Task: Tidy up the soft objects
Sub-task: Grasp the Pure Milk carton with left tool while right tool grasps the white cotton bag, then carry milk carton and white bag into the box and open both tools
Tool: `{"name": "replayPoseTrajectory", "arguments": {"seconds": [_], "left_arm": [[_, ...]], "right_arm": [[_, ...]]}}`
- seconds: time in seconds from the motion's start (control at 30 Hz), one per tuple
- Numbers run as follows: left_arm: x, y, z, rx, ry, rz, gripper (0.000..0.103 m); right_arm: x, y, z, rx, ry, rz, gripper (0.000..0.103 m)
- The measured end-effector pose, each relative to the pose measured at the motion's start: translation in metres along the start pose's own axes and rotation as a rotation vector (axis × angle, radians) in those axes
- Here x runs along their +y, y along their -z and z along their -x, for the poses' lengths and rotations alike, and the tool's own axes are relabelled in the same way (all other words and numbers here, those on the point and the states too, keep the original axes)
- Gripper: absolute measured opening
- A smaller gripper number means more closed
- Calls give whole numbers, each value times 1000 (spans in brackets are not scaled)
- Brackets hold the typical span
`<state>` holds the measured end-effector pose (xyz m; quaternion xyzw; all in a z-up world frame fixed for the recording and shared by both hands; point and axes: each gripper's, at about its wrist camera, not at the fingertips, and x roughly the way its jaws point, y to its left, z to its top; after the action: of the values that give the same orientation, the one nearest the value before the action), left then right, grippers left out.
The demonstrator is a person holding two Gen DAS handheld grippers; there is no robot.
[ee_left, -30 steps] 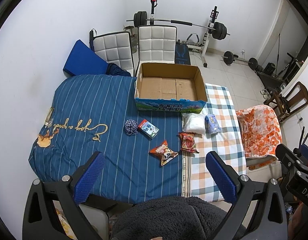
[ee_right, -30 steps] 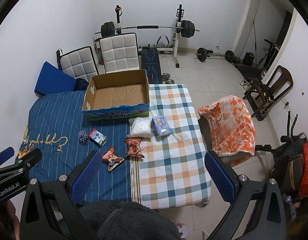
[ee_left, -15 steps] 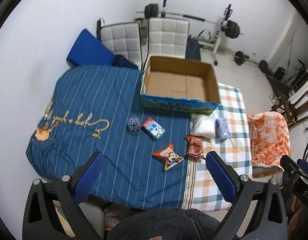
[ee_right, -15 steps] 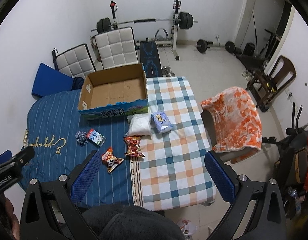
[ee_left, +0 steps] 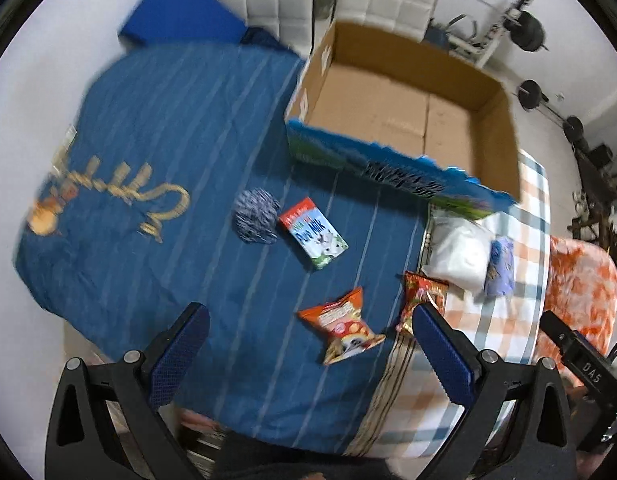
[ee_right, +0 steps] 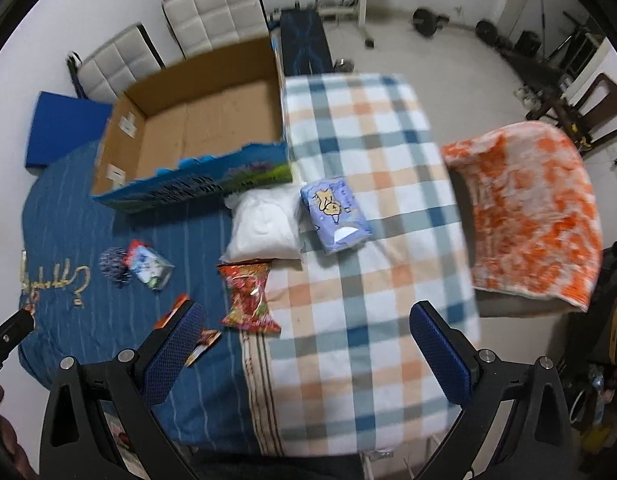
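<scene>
An open cardboard box (ee_left: pixel 404 108) (ee_right: pixel 196 128) stands at the back of the cloth-covered table. In front of it lie a dark yarn ball (ee_left: pixel 255 221) (ee_right: pixel 114 266), a milk carton (ee_left: pixel 313 233) (ee_right: pixel 150 266), an orange snack bag (ee_left: pixel 342 330) (ee_right: pixel 176 312), a red snack bag (ee_left: pixel 420 298) (ee_right: pixel 248 296), a white soft bag (ee_left: pixel 460 254) (ee_right: pixel 264 226) and a purple tissue pack (ee_left: pixel 500 268) (ee_right: pixel 334 214). My left gripper (ee_left: pixel 308 354) is open and empty above the near table edge. My right gripper (ee_right: pixel 304 354) is open and empty over the plaid cloth.
The table has a blue striped cloth (ee_left: pixel 148 152) on the left and a plaid cloth (ee_right: pixel 368 280) on the right. A chair with an orange blanket (ee_right: pixel 528 216) stands to the right. White chairs (ee_right: pixel 212 12), a blue mat (ee_left: pixel 180 12) and weight equipment stand behind.
Both grippers have moved down and forward toward the table; the objects look larger. Both stay open and nothing on the table has moved.
</scene>
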<state>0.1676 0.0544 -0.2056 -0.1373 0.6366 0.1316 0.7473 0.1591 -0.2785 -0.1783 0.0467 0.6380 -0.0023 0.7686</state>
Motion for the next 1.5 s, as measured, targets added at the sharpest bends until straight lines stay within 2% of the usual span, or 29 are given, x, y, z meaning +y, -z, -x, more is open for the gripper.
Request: {"name": "replayPoseTrajectory", "arguments": {"seconds": [0.13,0.17,0.37,0.53,0.63,0.67,0.7,0.73,0.83,0.9,1.0,1.07,1.13,1.23,1.33,1.5], "left_arm": [[6,-14,-60,113,61,81,102],[7,-17,-73,134,70,93,100],[13,-41,-140,249,165,198,98],[12,-59,-180,310,143,219,98],[3,-64,-206,348,96,171,96],[-3,-64,-214,350,76,132,78],[-8,-63,-218,350,59,101,65],[-12,-61,-222,353,44,71,60],[-26,-53,-219,304,14,-19,55],[-38,-45,-213,269,-15,-115,51],[-60,-29,-204,231,-53,-283,48],[-69,-19,-203,239,-45,-346,48],[-75,-12,-206,254,-29,-353,48],[-73,-10,-214,287,1,-290,48],[-78,-8,-213,267,9,-274,48],[-81,-14,-213,240,4,-262,44]], "right_arm": [[1,-27,-66,43,-6,7,103],[3,-34,-83,56,-8,4,103],[12,-58,-153,131,-44,-67,103],[28,-66,-196,201,-44,-102,103],[41,-65,-220,247,-27,-103,103],[44,-64,-227,260,-26,-107,103],[46,-63,-233,272,-20,-111,102],[48,-62,-241,288,-14,-114,101],[53,-59,-254,334,-31,-114,90],[55,-56,-255,340,-26,-97,82],[57,-44,-250,357,-17,-60,79],[57,-29,-248,391,-17,-31,78],[56,-12,-247,422,-14,-6,78],[57,7,-250,437,-4,15,80],[57,15,-265,430,5,-2,84],[57,16,-286,427,23,-20,84]]}}
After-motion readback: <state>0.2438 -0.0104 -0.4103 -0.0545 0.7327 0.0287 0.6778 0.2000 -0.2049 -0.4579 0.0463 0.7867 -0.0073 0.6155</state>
